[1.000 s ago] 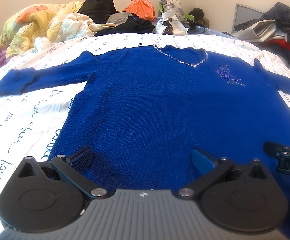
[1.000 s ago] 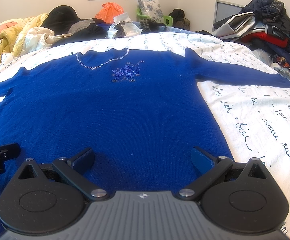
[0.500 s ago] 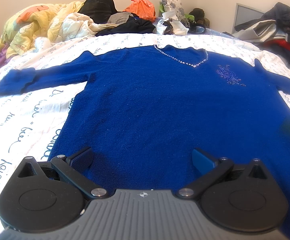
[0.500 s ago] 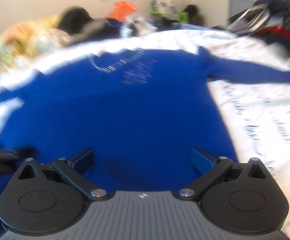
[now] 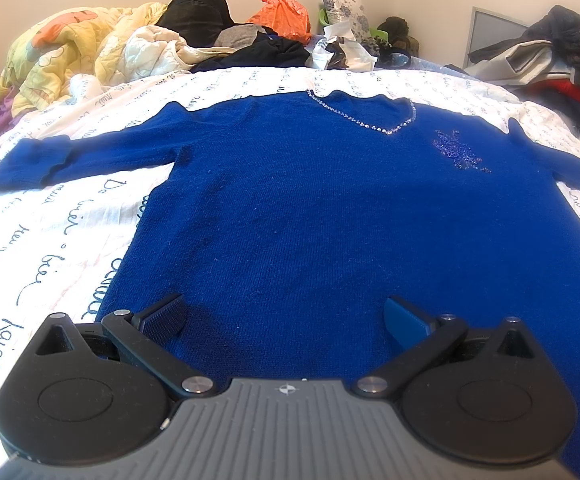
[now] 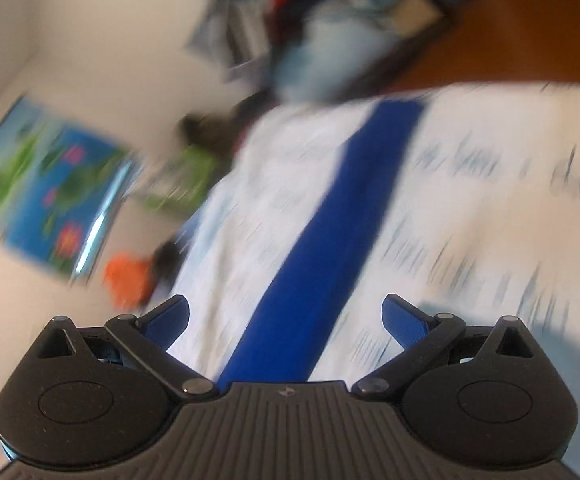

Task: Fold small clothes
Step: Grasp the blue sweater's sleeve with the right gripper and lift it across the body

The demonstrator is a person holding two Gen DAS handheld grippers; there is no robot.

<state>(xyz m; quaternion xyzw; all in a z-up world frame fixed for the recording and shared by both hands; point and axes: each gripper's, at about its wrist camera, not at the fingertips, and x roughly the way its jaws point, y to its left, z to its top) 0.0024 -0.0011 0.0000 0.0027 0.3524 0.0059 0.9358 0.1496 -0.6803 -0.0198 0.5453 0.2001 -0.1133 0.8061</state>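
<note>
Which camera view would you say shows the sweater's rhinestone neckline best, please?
The left wrist view: the rhinestone neckline lies sharp and unobstructed on the blue sweater. The right wrist view is motion-blurred and shows only a sleeve, no neckline.

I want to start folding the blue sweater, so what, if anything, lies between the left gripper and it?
Nothing visible does. The left gripper hangs open right over the hem of the sweater, which lies flat on the bedsheet with nothing on top.

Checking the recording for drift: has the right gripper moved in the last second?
Yes. The right gripper swung right, off the sweater body, and now looks along its right sleeve.
</note>
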